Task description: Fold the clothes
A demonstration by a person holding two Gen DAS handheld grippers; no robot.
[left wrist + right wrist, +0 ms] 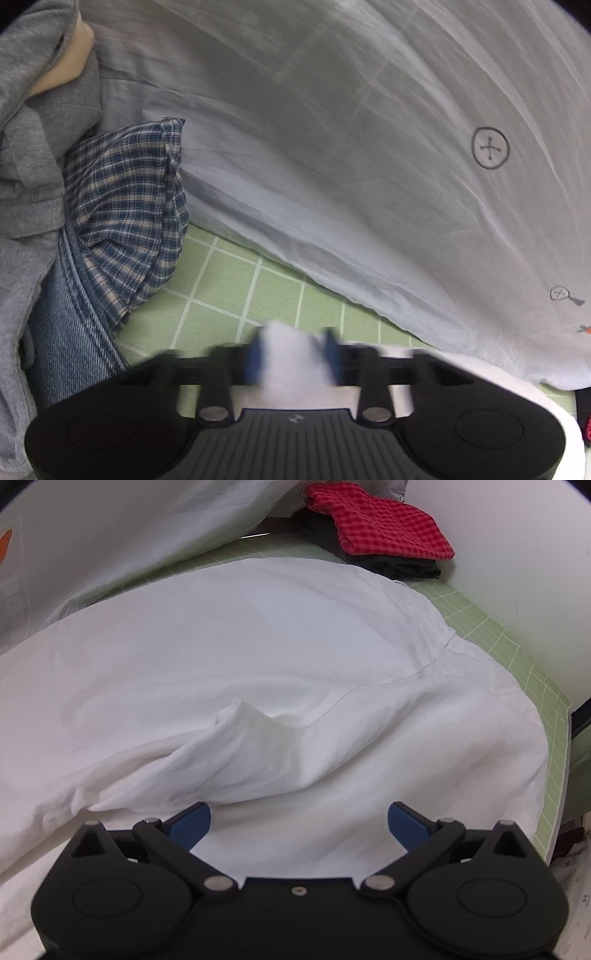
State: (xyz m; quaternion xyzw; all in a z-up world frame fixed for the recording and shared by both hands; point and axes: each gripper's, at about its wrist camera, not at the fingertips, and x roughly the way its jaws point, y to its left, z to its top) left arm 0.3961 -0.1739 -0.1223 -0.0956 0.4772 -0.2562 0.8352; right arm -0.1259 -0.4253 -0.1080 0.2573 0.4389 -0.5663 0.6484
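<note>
Left tongs (293, 356) pinch a fold of the white garment (295, 657) spread on the green bench (229, 280); right tongs (299, 821) gape wide above it: draw the fold across evenly, keeping edges aligned

White garment (258, 657), green gridded mat (229, 280), blue plaid shirt (125, 206), red checked cloth (384, 528).

Both wrist views close, angled down, sharing white garment (280, 657), green mat (221, 280)
</note>
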